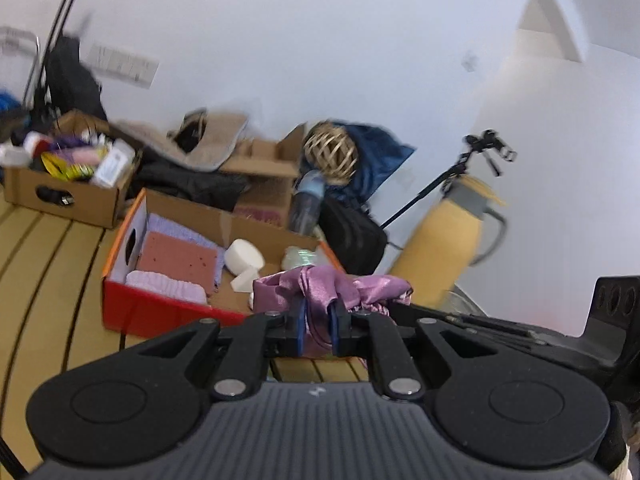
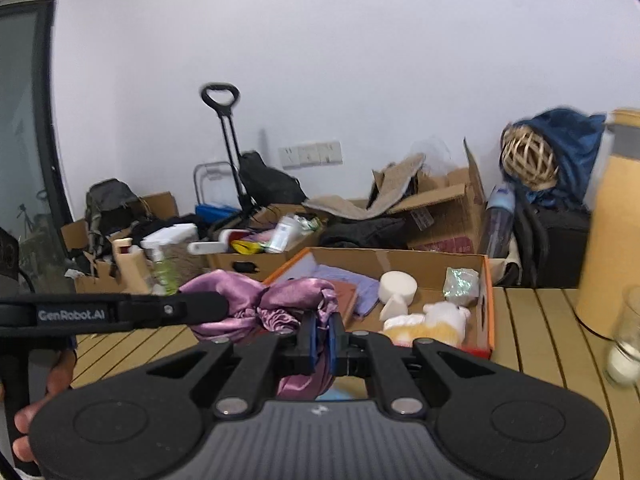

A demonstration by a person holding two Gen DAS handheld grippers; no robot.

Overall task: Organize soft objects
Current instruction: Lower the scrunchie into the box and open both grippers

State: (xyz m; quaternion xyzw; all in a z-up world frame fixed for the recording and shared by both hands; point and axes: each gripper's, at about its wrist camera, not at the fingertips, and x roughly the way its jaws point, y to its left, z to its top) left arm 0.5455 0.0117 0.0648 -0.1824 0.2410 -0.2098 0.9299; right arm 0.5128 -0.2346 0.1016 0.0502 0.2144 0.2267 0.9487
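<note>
A shiny purple satin cloth (image 1: 320,288) hangs bunched between both grippers above the slatted table. My left gripper (image 1: 318,330) is shut on one part of it. My right gripper (image 2: 322,338) is shut on another part of the same purple cloth (image 2: 256,304). Just behind the cloth stands an orange-edged cardboard box (image 1: 132,308) holding a pink sponge pad (image 1: 176,260), lilac cloths, white foam pieces (image 1: 242,258) and, in the right wrist view, a white and yellow plush toy (image 2: 434,320). The other gripper's black arm (image 2: 120,312) crosses the right wrist view at the left, held by a hand.
A yellow thermos jug (image 1: 444,240) and a glass (image 2: 626,344) stand on the wooden table (image 1: 44,264) to the right. Cluttered cardboard boxes (image 1: 68,188), a woven rattan ball (image 1: 330,152), a water bottle (image 1: 306,204), dark bags and a tripod line the wall behind.
</note>
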